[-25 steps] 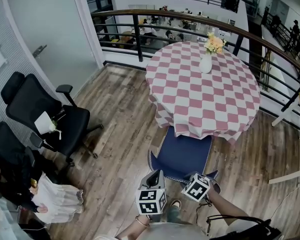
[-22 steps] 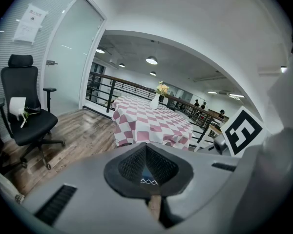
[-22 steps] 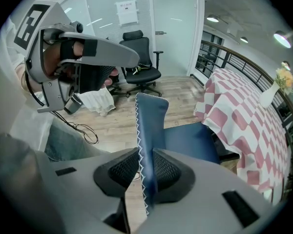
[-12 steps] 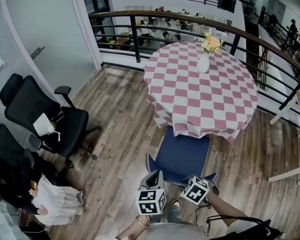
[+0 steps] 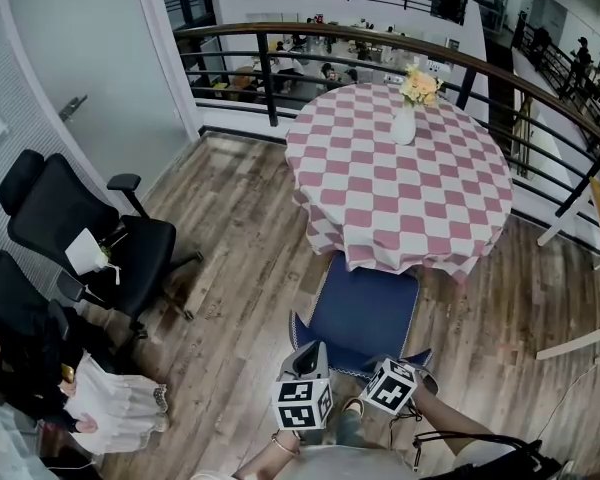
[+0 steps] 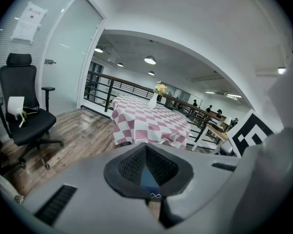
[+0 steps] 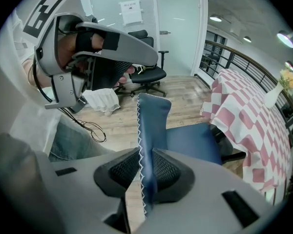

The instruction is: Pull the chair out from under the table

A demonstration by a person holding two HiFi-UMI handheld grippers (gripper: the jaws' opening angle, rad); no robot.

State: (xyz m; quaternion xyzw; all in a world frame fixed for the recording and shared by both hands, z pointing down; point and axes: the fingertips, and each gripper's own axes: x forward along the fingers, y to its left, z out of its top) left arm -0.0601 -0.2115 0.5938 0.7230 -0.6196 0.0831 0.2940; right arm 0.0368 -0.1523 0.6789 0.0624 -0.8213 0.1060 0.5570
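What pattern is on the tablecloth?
Pink and white checks. The tablecloth shows best in the head view.

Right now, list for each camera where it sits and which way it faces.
Head view: on the person's head, facing steeply down at the blue chair and checked table; left tool, right tool and forearms show.
Left gripper view: on the left tool, facing across to the table; its jaws pinch blue fabric.
Right gripper view: on the right tool, facing down the chair's backrest; left tool and hand show.
Shared: all three show the table.
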